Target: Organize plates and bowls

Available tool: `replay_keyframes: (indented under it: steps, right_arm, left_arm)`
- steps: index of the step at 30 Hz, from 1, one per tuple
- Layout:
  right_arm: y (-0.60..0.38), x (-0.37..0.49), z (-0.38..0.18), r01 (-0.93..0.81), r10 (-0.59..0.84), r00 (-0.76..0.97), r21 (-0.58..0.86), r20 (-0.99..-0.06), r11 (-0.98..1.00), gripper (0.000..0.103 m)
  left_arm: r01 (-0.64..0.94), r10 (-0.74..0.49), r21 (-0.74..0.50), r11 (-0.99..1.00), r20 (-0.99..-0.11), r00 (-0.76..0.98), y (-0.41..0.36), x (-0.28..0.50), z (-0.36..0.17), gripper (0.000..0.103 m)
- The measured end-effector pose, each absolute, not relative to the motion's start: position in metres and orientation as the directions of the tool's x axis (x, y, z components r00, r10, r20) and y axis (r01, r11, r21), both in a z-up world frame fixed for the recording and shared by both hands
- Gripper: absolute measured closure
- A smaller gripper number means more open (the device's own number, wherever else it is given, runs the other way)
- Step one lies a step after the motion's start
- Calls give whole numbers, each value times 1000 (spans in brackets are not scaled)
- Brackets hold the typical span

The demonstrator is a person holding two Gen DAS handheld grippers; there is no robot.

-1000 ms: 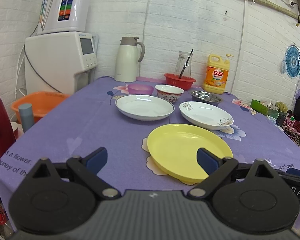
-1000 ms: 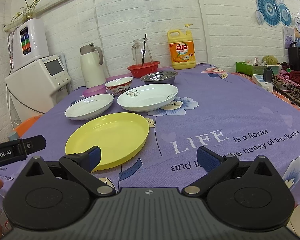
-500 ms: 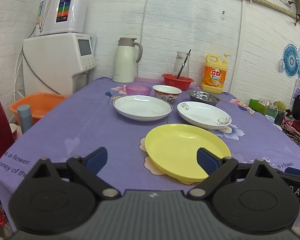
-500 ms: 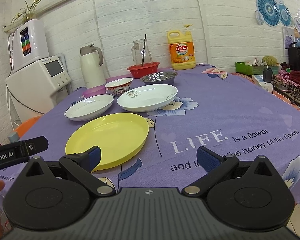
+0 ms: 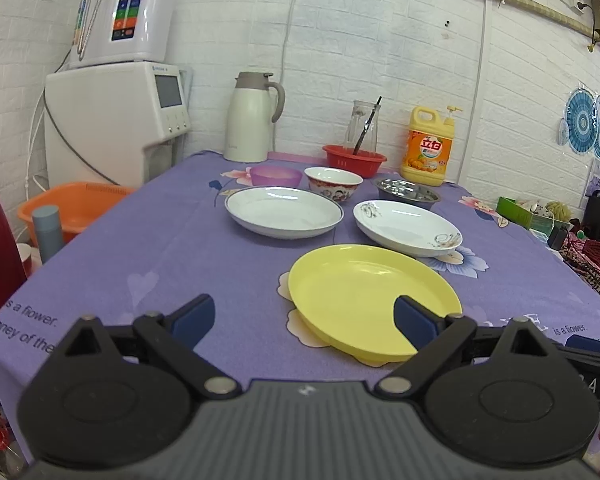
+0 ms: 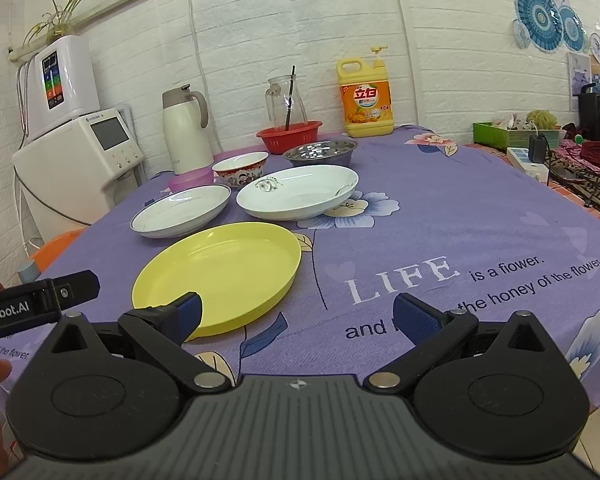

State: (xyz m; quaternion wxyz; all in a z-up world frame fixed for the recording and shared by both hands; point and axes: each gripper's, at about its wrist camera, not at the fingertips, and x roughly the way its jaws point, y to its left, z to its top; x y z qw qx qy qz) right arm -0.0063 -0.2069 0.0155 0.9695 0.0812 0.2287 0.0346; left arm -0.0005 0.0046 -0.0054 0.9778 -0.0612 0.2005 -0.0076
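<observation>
A yellow plate [image 5: 372, 296] [image 6: 220, 272] lies nearest on the purple tablecloth. Behind it lie a white blue-rimmed plate [image 5: 284, 216] [image 6: 180, 216] and a white flowered plate [image 5: 408, 228] [image 6: 300, 196]. Further back stand a pink bowl [image 5: 276, 176] [image 6: 192, 180], a red-patterned bowl [image 5: 334, 184] [image 6: 240, 168] and a steel bowl [image 5: 408, 194] [image 6: 320, 152]. My left gripper [image 5: 304, 320] is open and empty over the near edge, its right finger above the yellow plate's rim. My right gripper [image 6: 296, 314] is open and empty, right of the left gripper [image 6: 40, 300].
At the back stand a white thermos [image 5: 252, 118], a red basket [image 5: 354, 160] with a glass jug, and a yellow detergent bottle [image 5: 428, 146]. A water dispenser [image 5: 116, 120] and an orange basin [image 5: 72, 208] stand left of the table. Clutter lies at the right [image 6: 540, 148].
The left wrist view has shifted slightly, so the dishes sit a little further left. The right gripper has barely moved. Both stay open.
</observation>
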Motion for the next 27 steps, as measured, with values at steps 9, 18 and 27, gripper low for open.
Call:
replay_keyframes:
  steps: [9,18,27]
  right_arm:
    - [-206,-6,16,-33,108,893,176,-436,984,0]
    - [-204,15,4,-9,90,870,168,-484,986,0]
    - [-194,55,20,-33,103,849,143,-519,989,0]
  left_arm:
    - [-8,-42,-125,992,-392,919,5,1,-4,8]
    - [-5,-42,-111,994,-422,906,6,19,-7,8]
    - [-33,-16,-103,994,-446,895,11,60,15,8]
